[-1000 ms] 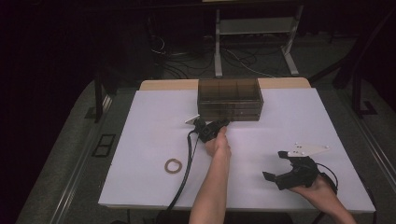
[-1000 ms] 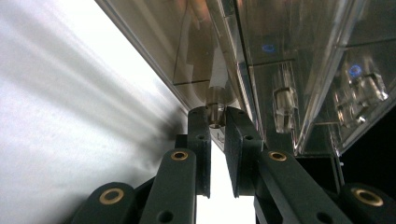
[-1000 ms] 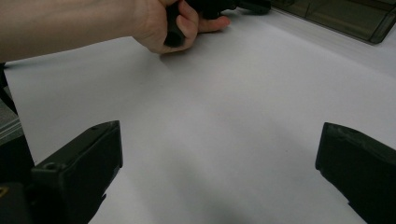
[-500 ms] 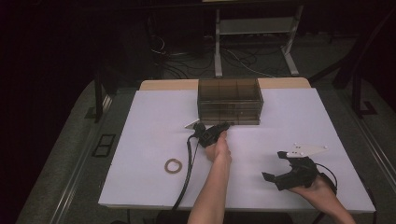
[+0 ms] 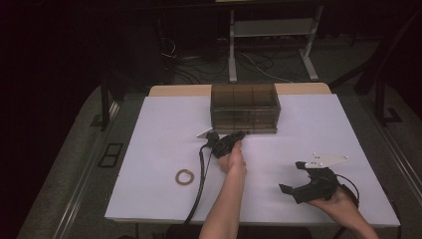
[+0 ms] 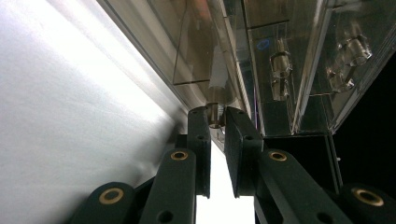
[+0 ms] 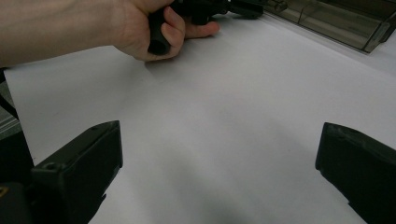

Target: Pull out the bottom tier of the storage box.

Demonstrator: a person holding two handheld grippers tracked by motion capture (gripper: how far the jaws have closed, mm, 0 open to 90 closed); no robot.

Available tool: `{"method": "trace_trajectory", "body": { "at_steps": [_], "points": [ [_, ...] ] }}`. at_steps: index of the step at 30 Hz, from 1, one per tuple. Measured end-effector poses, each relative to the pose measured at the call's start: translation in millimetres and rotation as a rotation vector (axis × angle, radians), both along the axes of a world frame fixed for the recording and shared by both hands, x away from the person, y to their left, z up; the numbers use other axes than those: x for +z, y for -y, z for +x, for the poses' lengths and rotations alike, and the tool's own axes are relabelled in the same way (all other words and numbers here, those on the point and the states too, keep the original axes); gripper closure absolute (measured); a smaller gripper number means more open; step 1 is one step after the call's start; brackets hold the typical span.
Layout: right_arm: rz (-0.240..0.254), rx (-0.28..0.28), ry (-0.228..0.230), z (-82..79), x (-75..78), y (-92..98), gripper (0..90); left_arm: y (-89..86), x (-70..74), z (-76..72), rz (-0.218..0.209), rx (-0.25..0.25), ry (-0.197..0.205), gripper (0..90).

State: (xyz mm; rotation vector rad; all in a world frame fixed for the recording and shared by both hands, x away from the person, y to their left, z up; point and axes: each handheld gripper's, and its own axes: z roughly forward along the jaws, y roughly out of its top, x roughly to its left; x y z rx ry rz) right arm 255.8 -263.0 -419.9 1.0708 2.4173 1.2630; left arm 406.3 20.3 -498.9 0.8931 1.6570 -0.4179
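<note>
A smoky clear plastic drawer box [image 5: 244,107] stands at the back middle of the white table top [image 5: 164,129]. My left gripper [image 5: 240,134] lies low against the bottom front of the box. In the left gripper view its jaws [image 6: 215,116] are closed on a small clear drawer knob [image 6: 214,111] of the lowest drawer [image 6: 205,56]. More knobs [image 6: 280,70] show on the drawers above. My right gripper [image 5: 291,177] rests at the front right, open, with bare table top between its wide-apart jaws [image 7: 219,135].
A brown ring [image 5: 184,177] lies on the table at the front left, beside the left gripper's cable [image 5: 200,174]. The left hand [image 7: 154,28] and forearm cross the middle. A metal stand [image 5: 268,40] and cables lie on the floor beyond the table.
The left gripper has edged very slightly toward the near side while staying at the drawer front. The right gripper has not moved.
</note>
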Motion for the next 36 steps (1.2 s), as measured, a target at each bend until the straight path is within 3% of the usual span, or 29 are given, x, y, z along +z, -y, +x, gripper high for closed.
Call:
{"method": "trace_trajectory", "body": {
  "at_steps": [10, 12, 13, 14, 24, 26, 27, 32, 36],
  "points": [
    [-0.005, 0.002, 0.002, 0.4, -0.3, -0.3, 0.1, -0.2, 4.1, -1.0, 0.048, -0.023, 0.007, 78.8],
    [-0.006, 0.001, 0.000, 0.5, -0.4, -0.3, 0.1, -0.7, 6.5, -1.6, 0.074, -0.035, 0.012, 77.1],
    [-0.007, 0.001, 0.001, 0.5, -0.5, -0.4, 0.1, -1.9, 10.0, -2.7, 0.122, -0.051, 0.032, 75.2],
    [-0.007, 0.001, 0.001, 0.3, -0.5, -0.6, 0.1, -2.8, 11.6, -3.3, 0.139, -0.061, 0.036, 74.4],
    [-0.007, 0.001, -0.001, 0.2, -0.7, -1.4, 0.1, -6.3, 26.9, -8.2, 0.225, -0.126, 0.074, 71.1],
    [-0.007, 0.001, 0.000, 0.0, -0.6, -1.5, 0.1, -4.0, 31.6, -8.9, 0.276, -0.171, 0.093, 71.2],
    [-0.007, 0.001, 0.000, 0.0, -0.6, -1.5, 0.1, -4.0, 31.6, -8.9, 0.276, -0.171, 0.093, 71.2],
    [-0.011, 0.005, 0.001, 0.1, -1.0, -2.2, 0.1, -4.5, 39.9, -7.7, 0.362, -0.233, 0.132, 71.1],
    [-0.010, 0.002, -0.001, 0.0, -0.8, -1.7, 0.1, -4.1, 51.0, -5.4, 0.463, -0.306, 0.196, 68.4]
  ]
}}
